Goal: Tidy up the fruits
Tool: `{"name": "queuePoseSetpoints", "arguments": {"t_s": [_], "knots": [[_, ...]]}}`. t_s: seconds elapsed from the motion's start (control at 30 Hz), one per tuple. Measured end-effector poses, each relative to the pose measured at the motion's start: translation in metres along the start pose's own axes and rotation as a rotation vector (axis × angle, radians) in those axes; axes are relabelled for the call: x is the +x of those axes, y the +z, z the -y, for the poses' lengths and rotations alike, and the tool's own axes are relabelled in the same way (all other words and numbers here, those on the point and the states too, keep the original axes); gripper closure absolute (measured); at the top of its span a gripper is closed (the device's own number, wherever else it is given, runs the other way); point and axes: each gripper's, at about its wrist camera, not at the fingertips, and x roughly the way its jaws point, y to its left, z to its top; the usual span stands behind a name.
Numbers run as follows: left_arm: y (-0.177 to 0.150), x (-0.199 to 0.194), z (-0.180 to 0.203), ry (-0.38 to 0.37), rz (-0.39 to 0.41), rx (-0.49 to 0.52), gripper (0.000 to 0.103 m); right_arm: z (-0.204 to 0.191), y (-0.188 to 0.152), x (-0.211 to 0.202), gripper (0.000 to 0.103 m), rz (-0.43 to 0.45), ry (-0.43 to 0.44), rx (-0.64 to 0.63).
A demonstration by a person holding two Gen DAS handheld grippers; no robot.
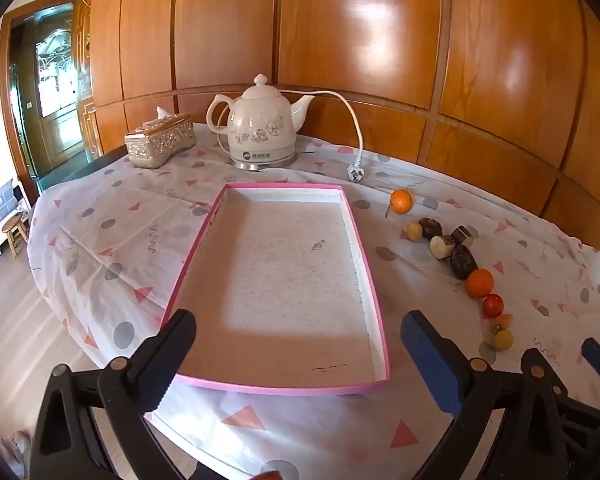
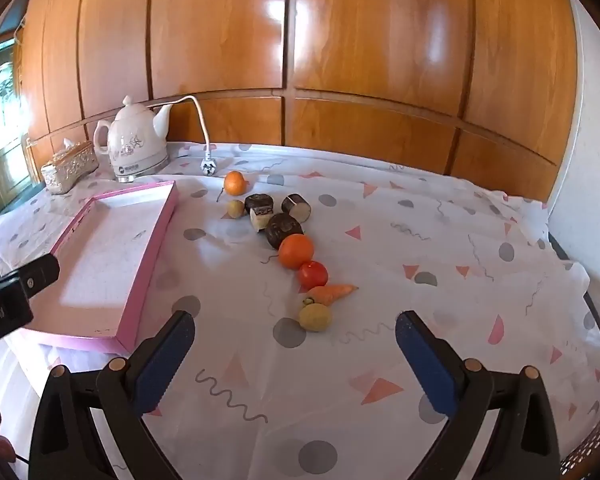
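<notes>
Now both grippers (image 1: pixel 298 354) (image 2: pixel 294 354) wide, w/o fruit.

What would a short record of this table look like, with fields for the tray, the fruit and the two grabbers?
tray: shallow pink-rimmed rectangular tray, nothing in it
produce: row on the patterned tablecloth, beside the tray, outside it
nearest piece: small yellow-green round fruit
next in row: small orange carrot, red tomato, large orange
background: white ceramic kettle, unplugged
left gripper: open, holding nothing
right gripper: open, holding nothing
</notes>
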Motion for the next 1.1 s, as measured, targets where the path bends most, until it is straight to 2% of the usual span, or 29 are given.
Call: {"name": "queuePoseSetpoints", "arguments": {"t_s": [0.07, 0.23, 0.27, 0.63, 0.8, 1.1], "knots": [[0.0, 0.0, -0.002, -0.007, -0.005, -0.01, 0.0, 0.0, -0.002, 0.001, 0.002, -0.017, 0.001, -0.015], [0.0, 0.001, 0.011, 0.028, -0.01, 0.048, 0.0, 0.014, 0.004, 0.007, 0.002, -0.067, 0.019, 0.015], [0.0, 0.002, 0.011, 0.018, -0.015, 0.045, 0.0, 0.008, 0.0, 0.005, 0.002, -0.064, -0.003, 0.011], [-0.008, 0.005, 0.014, -0.025, -0.061, 0.073, 0.0, 0.014, -0.003, 0.008, 0.002, -0.066, 0.024, 0.031], [-0.01, 0.004, 0.013, 0.009, -0.048, 0.081, 0.0, 0.017, -0.002, 0.009, 0.002, -0.08, 0.019, 0.048], [-0.01, 0.005, 0.001, -0.005, -0.044, 0.044, 0.0, 0.004, -0.002, 0.004, 0.002, -0.051, -0.003, -0.018]]}}
